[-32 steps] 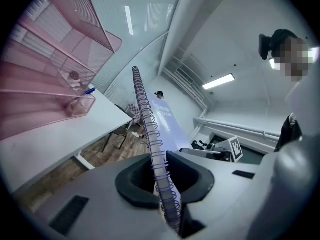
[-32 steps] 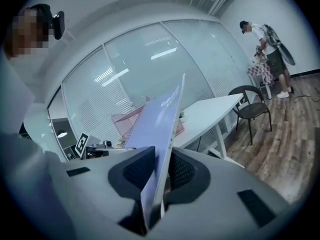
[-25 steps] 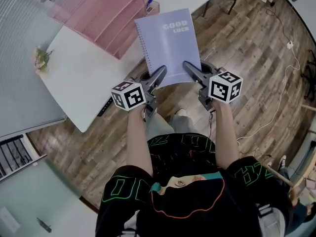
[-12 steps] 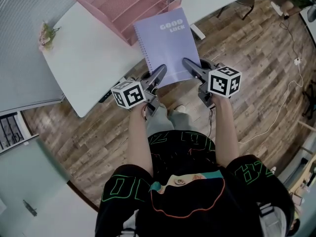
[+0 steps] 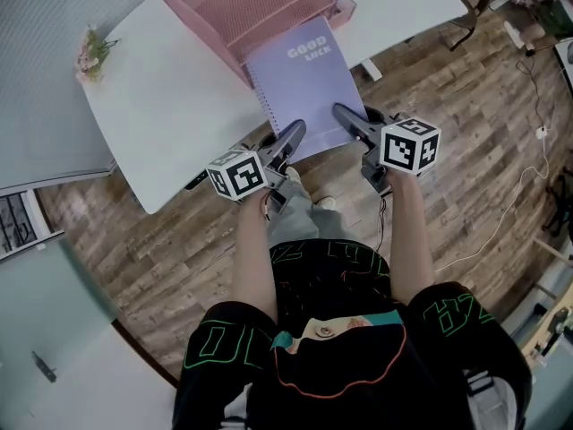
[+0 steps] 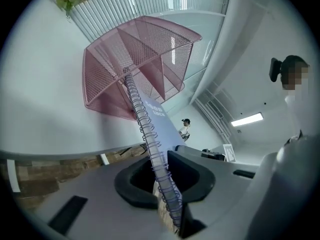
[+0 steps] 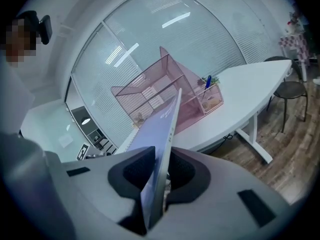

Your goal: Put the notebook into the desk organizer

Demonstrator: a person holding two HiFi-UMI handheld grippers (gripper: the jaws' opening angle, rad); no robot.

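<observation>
A lilac spiral notebook (image 5: 304, 79) is held in the air between both grippers, over the near edge of the white table (image 5: 170, 115). Its far end reaches the front of the pink mesh desk organizer (image 5: 260, 7). My left gripper (image 5: 292, 134) clamps the spiral-bound edge (image 6: 149, 134); its jaws are opening slightly with the spiral between them. My right gripper (image 5: 344, 115) is shut on the opposite edge of the notebook (image 7: 159, 134). In the left gripper view the organizer (image 6: 135, 59) shows straight ahead, and in the right gripper view the organizer (image 7: 155, 86) lies just beyond the notebook's tip.
A small pink pen holder (image 5: 343, 7) stands right of the organizer, and a flower sprig (image 5: 94, 50) sits at the table's left end. A chair (image 7: 290, 86) stands at the table's far right. Wood floor and a cable (image 5: 501, 213) lie below.
The notebook and both grippers have moved toward the table; the notebook's far end has gone from short of the organizer to its front edge. Both grips look unchanged.
</observation>
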